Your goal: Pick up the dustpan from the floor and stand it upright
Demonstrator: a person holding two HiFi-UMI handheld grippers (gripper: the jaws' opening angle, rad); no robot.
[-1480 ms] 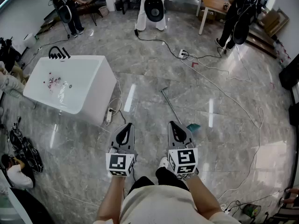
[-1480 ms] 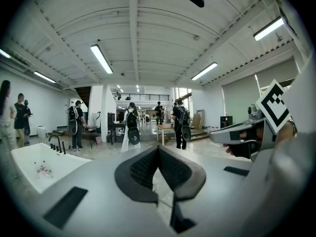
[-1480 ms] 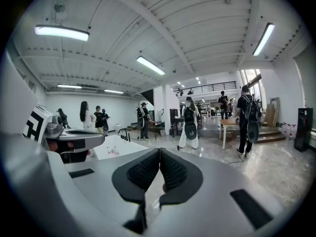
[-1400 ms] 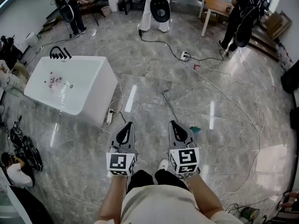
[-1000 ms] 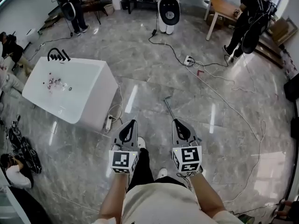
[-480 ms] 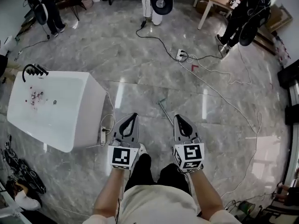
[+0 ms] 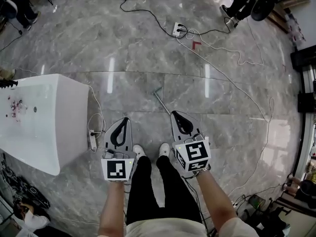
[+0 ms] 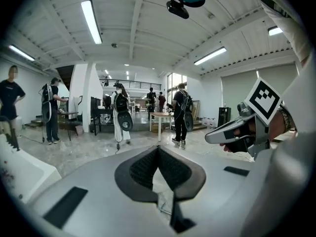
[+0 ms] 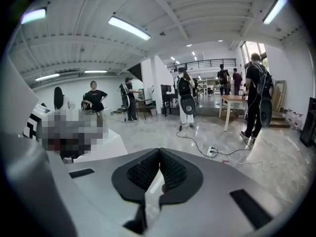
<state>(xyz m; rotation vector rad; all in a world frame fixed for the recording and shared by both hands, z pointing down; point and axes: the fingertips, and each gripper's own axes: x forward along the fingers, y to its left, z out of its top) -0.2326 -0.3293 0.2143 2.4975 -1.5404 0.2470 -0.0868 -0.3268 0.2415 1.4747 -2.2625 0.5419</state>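
**Q:** Where is the dustpan, and which view shows it?

**A:** Only the head view shows it. The dustpan (image 7: 161,100) lies on the grey marble floor (image 7: 237,132) at 12 o'clock from the person's white shoes (image 7: 164,149). Just its thin handle shows, slanting from 11 o'clock down toward the right gripper (image 7: 174,115), whose body hides the pan end.

**Q:** And the grippers?

**A:** They are held side by side above the shoes. The left gripper (image 7: 125,120) has its jaws closed tip to tip with nothing in them. The right gripper's jaws also meet, and they are empty too. Each gripper view shows this head-on. Those views also take in standing people, ceiling lights and a wooden table (image 9: 232,100) far off.

**Q:** How much room is there?

**A:** A white table (image 7: 59,132) stands at 9 o'clock, its edge near the left gripper, with a power strip (image 7: 92,140) at its foot. Cables (image 7: 232,79) cross the floor from 12 to 3 o'clock, leading from a second power strip (image 7: 178,30). Open floor lies between the handle and those cables at 1 o'clock.
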